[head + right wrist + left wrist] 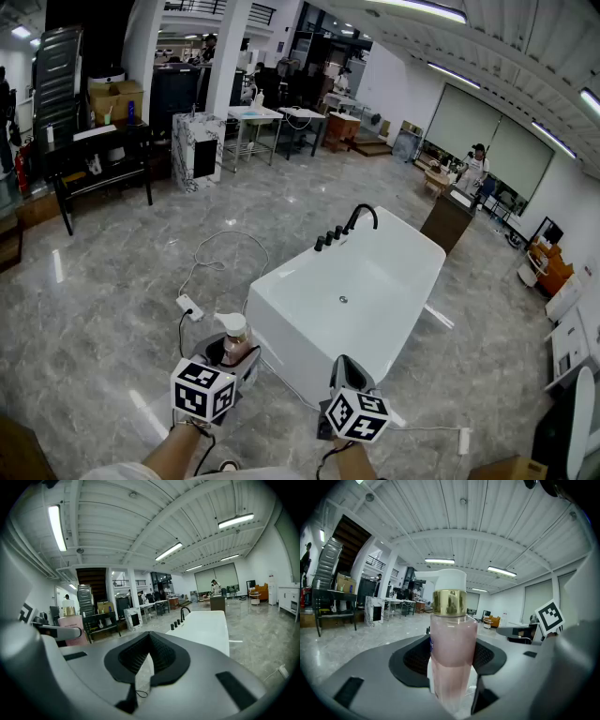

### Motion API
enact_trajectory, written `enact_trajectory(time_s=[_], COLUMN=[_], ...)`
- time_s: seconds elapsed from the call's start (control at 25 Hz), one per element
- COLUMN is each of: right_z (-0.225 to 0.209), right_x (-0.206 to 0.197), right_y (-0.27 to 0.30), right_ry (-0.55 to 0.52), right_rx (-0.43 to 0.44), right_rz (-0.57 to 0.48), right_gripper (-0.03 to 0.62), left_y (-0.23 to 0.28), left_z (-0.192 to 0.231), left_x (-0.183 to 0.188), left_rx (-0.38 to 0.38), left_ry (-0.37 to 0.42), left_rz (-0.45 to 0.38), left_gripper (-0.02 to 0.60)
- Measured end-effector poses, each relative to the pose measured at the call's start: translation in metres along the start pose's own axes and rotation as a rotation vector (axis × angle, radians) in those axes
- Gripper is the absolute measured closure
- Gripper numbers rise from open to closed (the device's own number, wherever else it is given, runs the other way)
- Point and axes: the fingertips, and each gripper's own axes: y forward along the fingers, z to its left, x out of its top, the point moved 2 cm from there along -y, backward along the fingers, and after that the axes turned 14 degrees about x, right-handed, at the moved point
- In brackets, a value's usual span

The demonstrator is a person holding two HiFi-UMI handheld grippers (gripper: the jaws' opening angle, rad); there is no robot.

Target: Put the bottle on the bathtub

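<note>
A clear bottle (234, 339) of pink liquid, with a gold collar and a white pump top, stands upright between the jaws of my left gripper (230, 356), which is shut on its body (452, 653). The white freestanding bathtub (281, 342) lies just right of and beyond the bottle, with a black faucet (361, 217) at its far rim. My right gripper (345, 373) hovers before the tub's near end with its tips together and nothing between them. In the right gripper view the tub (206, 625) stretches ahead and the bottle (72, 629) shows at the left.
A white power strip with its cable (189, 307) lies on the marble floor left of the tub. Another white cable (441, 430) runs along the floor at the right. A marble pedestal (197, 150) and a black table (98, 155) stand far back; a person (476, 169) is far off.
</note>
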Motion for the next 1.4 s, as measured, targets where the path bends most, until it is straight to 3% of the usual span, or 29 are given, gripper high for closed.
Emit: enact_trajectory(time_s=[0.64, 1.4], right_z=[0.026, -0.002], right_x=[-0.024, -0.036], right_y=[0.014, 0.034], right_ry=[0.069, 0.113], right_rx=[-0.008, -0.048], right_rz=[0.026, 0.061], right_gripper=[0.568, 0.568], left_y=[-0.002, 0.023], left_z=[0.032, 0.034], left_x=[-0.001, -0.01], left_rx=[-0.024, -0.022], left_ry=[-0.001, 0.0], left_rz=[0.001, 0.015], left_gripper=[0.342, 0.347])
